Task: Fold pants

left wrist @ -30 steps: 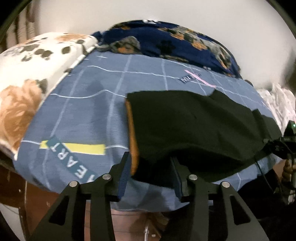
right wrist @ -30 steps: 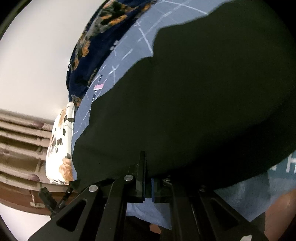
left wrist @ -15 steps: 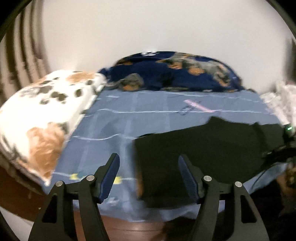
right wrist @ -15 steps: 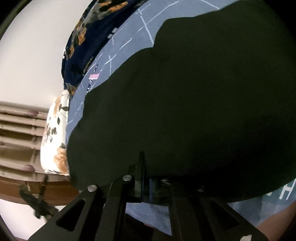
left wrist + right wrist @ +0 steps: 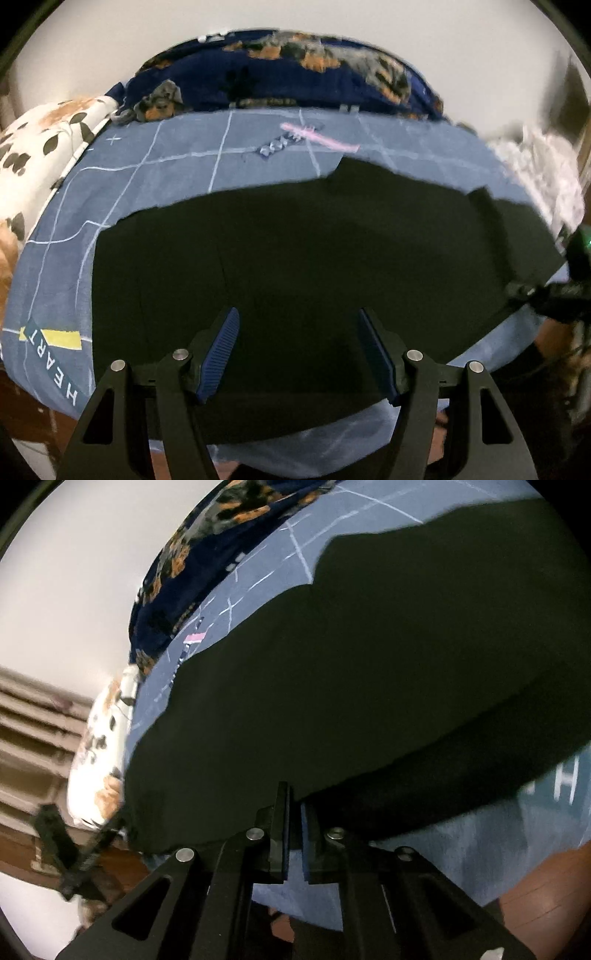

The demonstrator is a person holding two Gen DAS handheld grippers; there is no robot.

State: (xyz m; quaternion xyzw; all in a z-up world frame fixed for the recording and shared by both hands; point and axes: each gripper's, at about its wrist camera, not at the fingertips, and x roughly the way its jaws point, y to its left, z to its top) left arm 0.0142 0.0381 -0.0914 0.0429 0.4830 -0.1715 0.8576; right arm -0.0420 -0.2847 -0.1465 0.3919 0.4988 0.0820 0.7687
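The black pants [image 5: 314,240] lie folded flat across the blue bed sheet [image 5: 166,166], wide from left to right. My left gripper [image 5: 297,332] is open and empty, its blue-padded fingers [image 5: 221,347] spread above the pants' near edge. In the right wrist view the pants [image 5: 369,683] fill most of the frame. My right gripper [image 5: 293,805] is shut on the pants' near edge at the sheet's edge. The right gripper also shows at the far right of the left wrist view [image 5: 554,291].
A dark blue patterned blanket [image 5: 288,77] is heaped at the back against the white wall. A white floral pillow [image 5: 37,147] lies at the left. White cloth [image 5: 535,166] sits at the right. The wooden floor [image 5: 546,886] shows below the bed's edge.
My left gripper let go of the pants' edge, opened, drew back, then came forward over the pants. The orange lining no longer shows. The right gripper stayed shut on the edge.
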